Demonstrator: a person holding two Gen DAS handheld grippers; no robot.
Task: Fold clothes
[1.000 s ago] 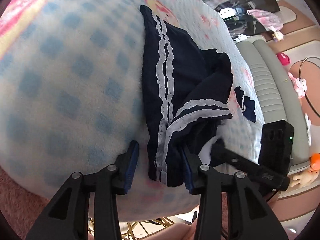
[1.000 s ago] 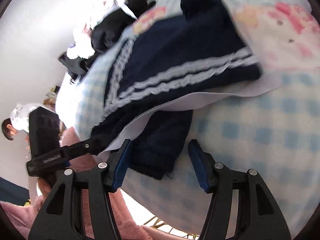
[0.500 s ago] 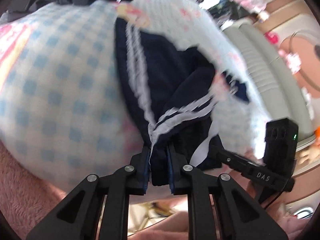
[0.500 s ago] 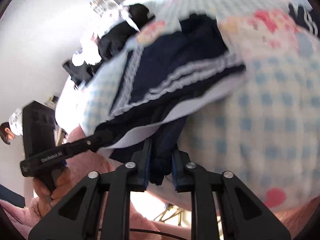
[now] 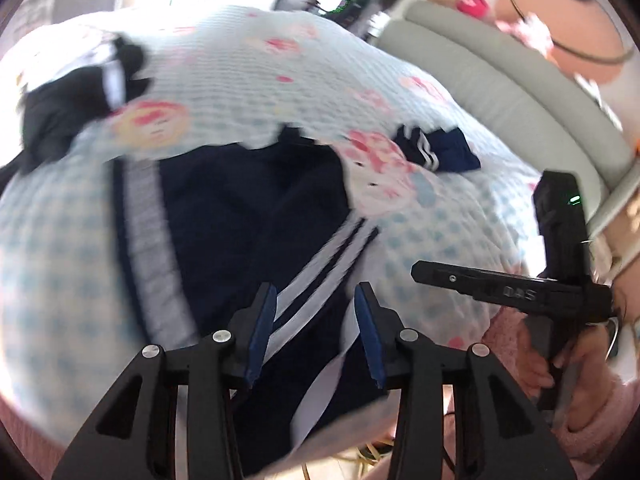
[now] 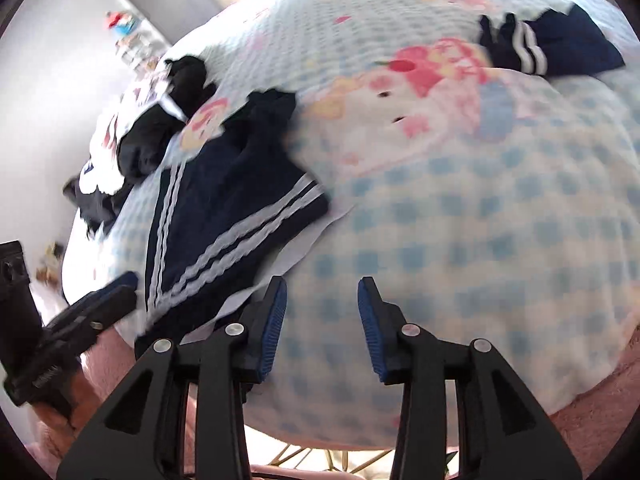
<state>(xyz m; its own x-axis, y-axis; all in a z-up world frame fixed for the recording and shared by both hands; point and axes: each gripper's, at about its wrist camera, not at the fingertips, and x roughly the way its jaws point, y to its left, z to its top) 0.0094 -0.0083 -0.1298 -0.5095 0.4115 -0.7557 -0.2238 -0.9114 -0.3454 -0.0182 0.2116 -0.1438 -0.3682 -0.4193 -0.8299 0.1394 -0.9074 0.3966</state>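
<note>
A navy sailor-style garment (image 5: 248, 216) with white stripes lies folded on the blue-checked blanket (image 5: 64, 264). In the right wrist view the garment (image 6: 224, 216) lies left of centre. My left gripper (image 5: 316, 320) is open, its fingers either side of the striped hem, with cloth between them but not pinched. My right gripper (image 6: 322, 312) is open and empty over bare blanket (image 6: 480, 240), just right of the garment's white lining edge. The right gripper also shows in the left wrist view (image 5: 420, 270) and the left gripper in the right wrist view (image 6: 120, 286).
A small navy striped piece (image 5: 436, 152) lies further back on the blanket; it also shows in the right wrist view (image 6: 552, 48). A black and white garment pile (image 6: 160, 132) lies at the far left. A grey sofa (image 5: 500, 92) stands beyond the blanket's right edge.
Both grippers closed on the garment's near edge half a second ago; now both have opened and let it go. The garment lies flatter, and the right gripper has moved right, off the cloth.
</note>
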